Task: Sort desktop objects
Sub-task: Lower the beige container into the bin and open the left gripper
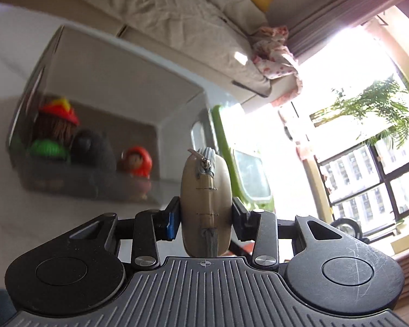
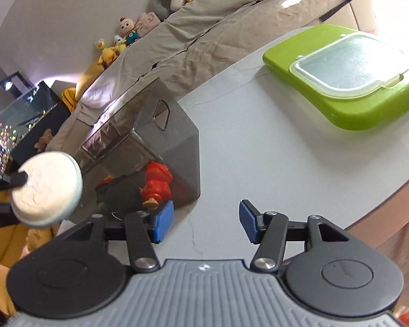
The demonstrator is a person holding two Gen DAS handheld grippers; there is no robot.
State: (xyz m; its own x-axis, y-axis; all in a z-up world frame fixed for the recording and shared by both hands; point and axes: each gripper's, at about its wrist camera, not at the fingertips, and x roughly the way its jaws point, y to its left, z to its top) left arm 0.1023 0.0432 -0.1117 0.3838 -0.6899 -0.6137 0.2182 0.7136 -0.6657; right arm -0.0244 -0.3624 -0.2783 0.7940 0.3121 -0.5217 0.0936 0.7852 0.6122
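Note:
My left gripper (image 1: 205, 209) is shut on a round beige zip pouch (image 1: 205, 204), held edge-on in the air in front of the grey storage box (image 1: 117, 79). The pouch also shows in the right wrist view (image 2: 47, 188), above the near left of the box (image 2: 174, 136). Inside the box lie a red-hatted doll (image 1: 57, 125), a dark plush (image 1: 92, 147) and a small red figure (image 1: 136, 160), also seen in the right wrist view (image 2: 156, 179). My right gripper (image 2: 207, 220) is open and empty over the white table (image 2: 259, 150), just right of the box.
A green lid with a clear plastic container (image 2: 349, 73) lies at the table's far right. A sofa with a beige cover (image 2: 204, 32) runs behind the table. The table's rounded edge (image 2: 390, 199) is near on the right.

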